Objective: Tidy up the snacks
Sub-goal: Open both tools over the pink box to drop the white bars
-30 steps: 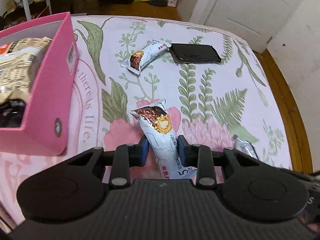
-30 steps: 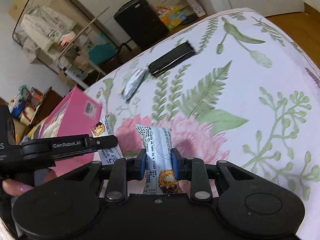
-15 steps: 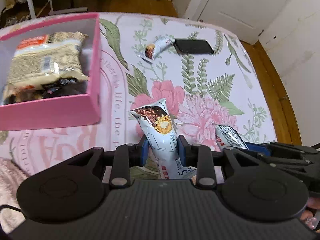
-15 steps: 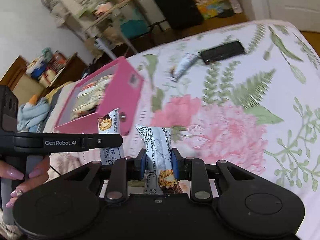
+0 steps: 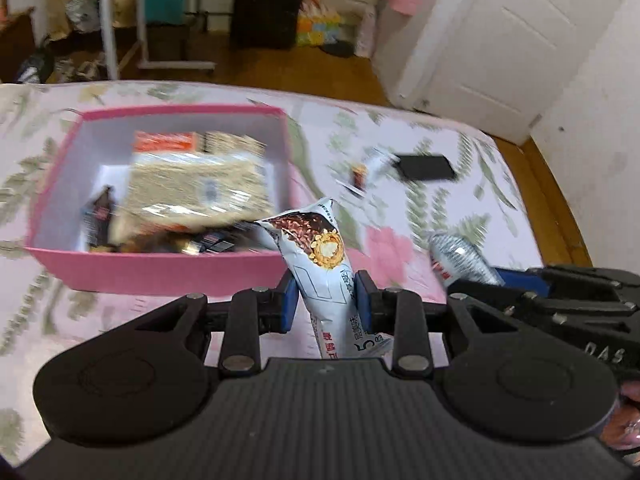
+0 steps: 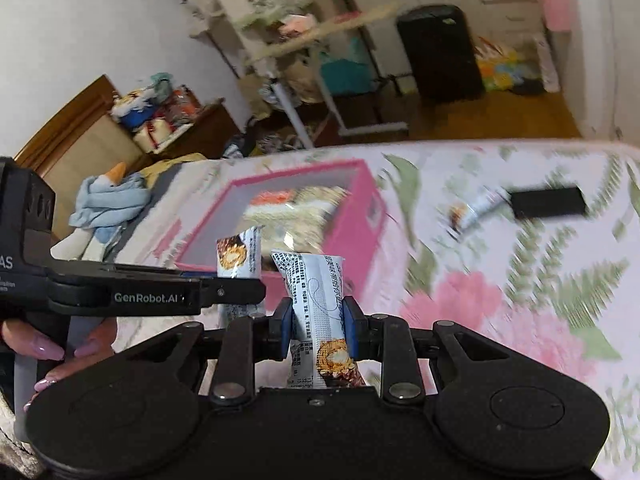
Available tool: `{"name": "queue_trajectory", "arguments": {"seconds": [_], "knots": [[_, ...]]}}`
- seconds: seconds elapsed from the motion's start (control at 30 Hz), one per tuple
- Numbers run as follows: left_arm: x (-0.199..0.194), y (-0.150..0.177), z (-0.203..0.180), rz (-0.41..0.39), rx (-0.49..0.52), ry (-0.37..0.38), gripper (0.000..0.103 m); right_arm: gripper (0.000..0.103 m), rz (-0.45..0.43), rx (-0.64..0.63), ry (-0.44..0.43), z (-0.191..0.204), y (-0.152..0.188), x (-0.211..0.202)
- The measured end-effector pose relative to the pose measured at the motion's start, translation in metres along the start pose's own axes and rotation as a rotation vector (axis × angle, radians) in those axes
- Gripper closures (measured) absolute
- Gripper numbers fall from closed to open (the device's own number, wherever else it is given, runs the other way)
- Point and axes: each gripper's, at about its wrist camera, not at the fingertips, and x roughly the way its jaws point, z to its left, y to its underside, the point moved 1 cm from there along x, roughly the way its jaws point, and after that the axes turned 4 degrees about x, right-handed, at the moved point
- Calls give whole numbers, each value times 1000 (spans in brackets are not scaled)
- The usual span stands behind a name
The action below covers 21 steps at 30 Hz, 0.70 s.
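My left gripper (image 5: 326, 300) is shut on a white snack bar (image 5: 320, 252) with a chocolate picture, held in the air near the front right corner of the pink box (image 5: 160, 270). My right gripper (image 6: 318, 322) is shut on a second white snack bar (image 6: 316, 292), held just right of the left one, which shows in the right wrist view (image 6: 240, 254). The pink box (image 6: 360, 216) holds several snack packets (image 5: 196, 188). A third snack bar (image 5: 366, 168) lies on the floral cover beside a black phone (image 5: 426, 167).
The floral bed cover (image 5: 440, 208) ends at a wooden frame (image 5: 560, 208) on the right. A light blue cloth (image 6: 108, 200) lies at the left of the bed. Furniture and clutter stand on the floor beyond.
Both grippers have lifted and swung left toward the pink box, each keeping its snack bar. The box is now straight ahead and its inside is in view.
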Motion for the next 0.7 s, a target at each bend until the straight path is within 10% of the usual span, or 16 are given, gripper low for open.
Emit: {"name": "queue_trajectory", "arguments": {"seconds": [0.4,0.7], "knots": [[0,-25,124,-79,-119,-178,74,73,1,-150,-98,45,-52,101],[44,-37,175,-67,-214,-278,73,73,122,-511,-153,86,-50,169]]}}
